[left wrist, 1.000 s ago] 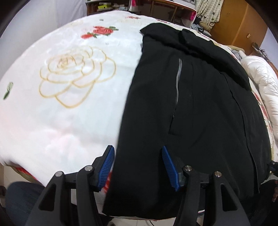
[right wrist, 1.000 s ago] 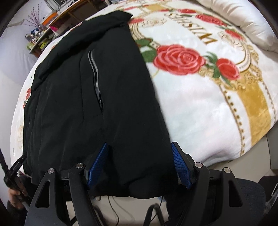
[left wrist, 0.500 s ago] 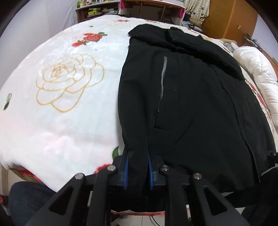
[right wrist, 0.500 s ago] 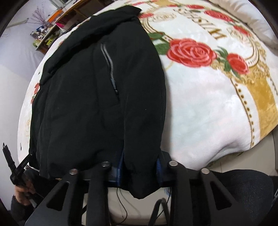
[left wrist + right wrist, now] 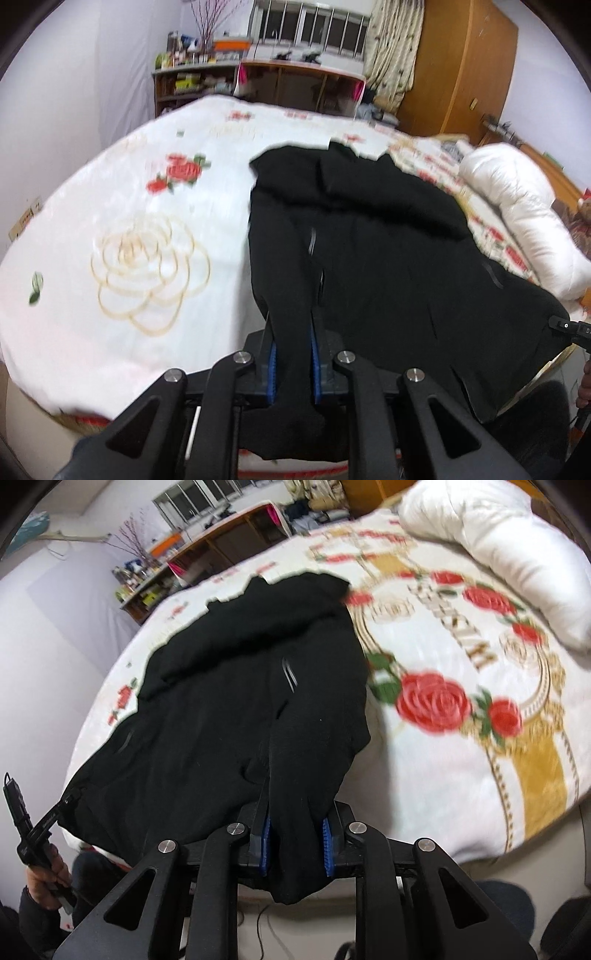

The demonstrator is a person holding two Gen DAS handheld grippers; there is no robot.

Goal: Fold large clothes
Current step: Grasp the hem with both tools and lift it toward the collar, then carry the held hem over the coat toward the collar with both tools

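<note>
Jacket [image 5: 388, 258], black, lies spread across a bed [image 5: 122, 258] covered by a white blanket printed with red roses and a gold outline rose, its near hem lifted off the bed edge by two tools. Left tool [image 5: 293, 363] is clenched on the hem at the jacket's left corner, blue pads [image 5: 272, 365] pressing a bunched fold of cloth between them; a tail of fabric hangs below the fingers. Right tool [image 5: 296, 843] grips the opposite corner the same way, its blue pads [image 5: 327, 845] closed on a thick fold. A pocket zipper [image 5: 289, 674] shows on each front panel, and the collar end lies farthest from the cameras, rumpled. In the right wrist view the blanket [image 5: 461, 709] carries a ring of roses, gold banding and lettering just beside the jacket. A white duvet [image 5: 524, 218] is rolled along the bed's right side, apart from the jacket. Beyond the bed stand a wooden desk [image 5: 303, 85] under a barred window [image 5: 310, 22], a cluttered shelf [image 5: 192, 74] with bare branches above it, a floral curtain [image 5: 395, 48] and a wooden wardrobe [image 5: 461, 66]. Walls are pale lilac. Both views are motion-blurred.
</note>
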